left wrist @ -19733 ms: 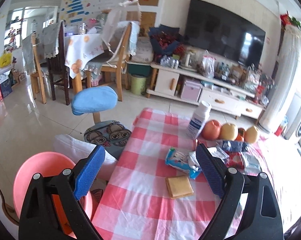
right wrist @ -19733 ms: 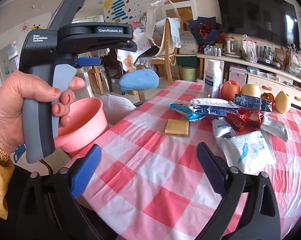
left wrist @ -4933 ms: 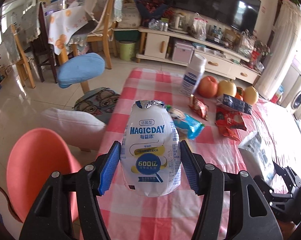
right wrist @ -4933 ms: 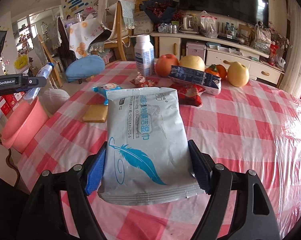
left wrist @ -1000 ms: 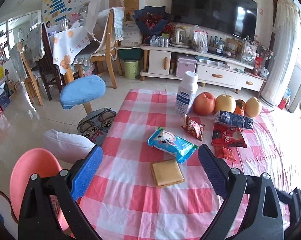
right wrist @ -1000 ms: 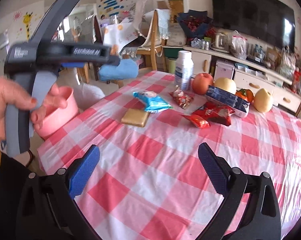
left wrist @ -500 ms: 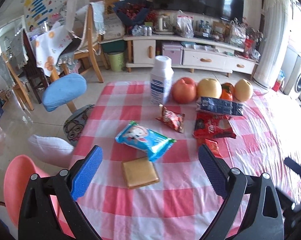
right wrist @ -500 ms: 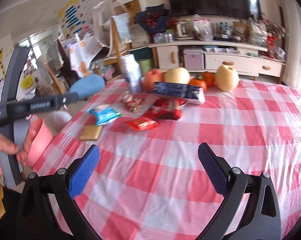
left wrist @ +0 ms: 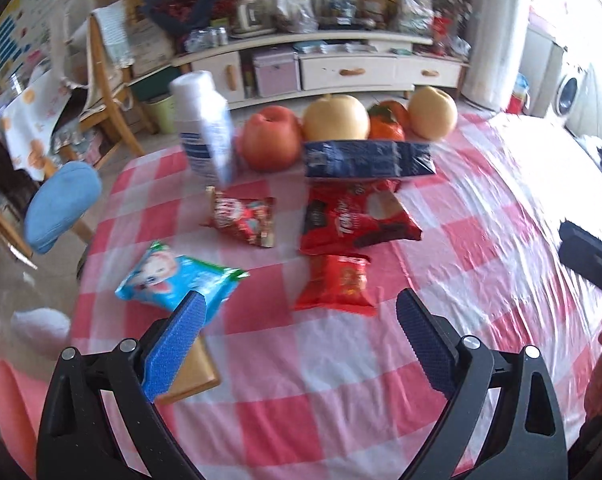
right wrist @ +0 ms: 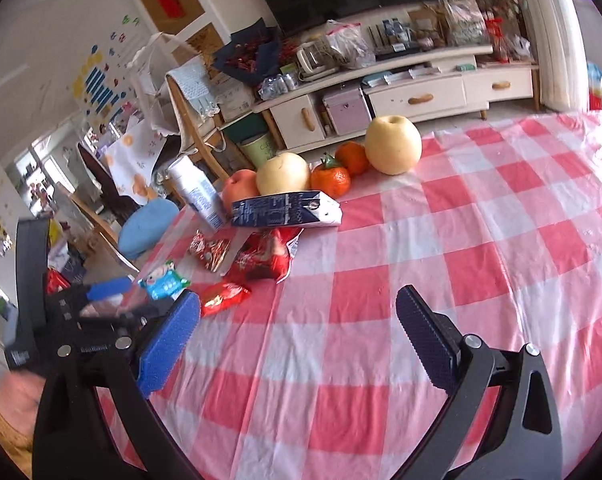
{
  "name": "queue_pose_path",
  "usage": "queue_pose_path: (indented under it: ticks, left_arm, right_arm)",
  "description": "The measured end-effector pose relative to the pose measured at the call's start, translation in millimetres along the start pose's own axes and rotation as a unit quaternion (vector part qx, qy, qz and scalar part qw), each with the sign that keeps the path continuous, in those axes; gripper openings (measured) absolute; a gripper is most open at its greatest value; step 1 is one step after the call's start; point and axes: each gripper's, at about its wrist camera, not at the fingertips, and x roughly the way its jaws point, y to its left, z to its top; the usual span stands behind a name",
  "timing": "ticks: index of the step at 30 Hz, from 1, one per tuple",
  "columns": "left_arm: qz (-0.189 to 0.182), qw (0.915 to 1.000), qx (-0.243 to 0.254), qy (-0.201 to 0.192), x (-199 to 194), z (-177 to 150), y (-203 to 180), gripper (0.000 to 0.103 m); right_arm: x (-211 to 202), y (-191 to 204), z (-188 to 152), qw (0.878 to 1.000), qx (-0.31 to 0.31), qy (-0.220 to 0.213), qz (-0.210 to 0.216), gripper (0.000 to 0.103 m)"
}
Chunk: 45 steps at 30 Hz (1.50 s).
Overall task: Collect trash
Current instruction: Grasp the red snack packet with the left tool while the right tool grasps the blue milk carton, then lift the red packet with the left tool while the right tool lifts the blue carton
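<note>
The left gripper point(left wrist: 297, 336) hung above the near part of the table point(left wrist: 481, 216), its jaws spread wide and holding nothing; its left pad stood in front of the tan square packet point(left wrist: 193, 372), and whether it touched that packet could not be told. From left to right across the left wrist view, the trash lay on the checked cloth as follows: the blue snack wrapper point(left wrist: 177, 280) just beyond the left pad, its long axis running left to right with a slight tilt; the small red wrapper point(left wrist: 243, 216) farther off, near the white bottle point(left wrist: 205, 128); the red sachet point(left wrist: 337, 284) almost straight ahead of the gap between the pads, its long axis pointing away from the camera; and the large red bag point(left wrist: 353, 220) just beyond it, its far edge tucked under the dark blue carton point(left wrist: 365, 158). The coming grasp probably turned on the red sachet, the piece nearest and best centred for the left gripper. The right gripper point(right wrist: 297, 336) was likewise spread wide and empty, over bare cloth well to the right of the pile; the same red sachet point(right wrist: 223, 296) lay to its left front, so this gripper was judged the less well placed. The fruit behind the carton did not look like trash.
</note>
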Motion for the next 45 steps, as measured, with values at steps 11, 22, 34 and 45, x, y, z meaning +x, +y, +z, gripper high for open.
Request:
queue_pose_path:
  ticks: [11,22,34,45]
  left_arm:
    - [-0.021,0.9989,-0.013,0.040,51.5,9.5,-6.1,0.075]
    - [-0.043,0.9968,-0.005,0.068,81.7,5.0,-13.3,0.059]
    - [-0.052,0.9962,0.000,0.070,81.3,6.5,-17.7,0.054]
    - [-0.073,0.9942,-0.030,0.073,67.3,9.0,-2.4,0.054]
  right_arm:
    - [50.4,17.3,21.9,0.990,-0.137,-0.004,-0.028,0.099]
    - [98.1,45.7,48.0,0.970,-0.240,0.006,-0.031,0.099]
    - [164.7,67.8,38.3,0.921,-0.377,0.066,-0.068,0.081]
    - [171.8,62.6,40.9,0.917,-0.390,0.056,-0.066,0.068]
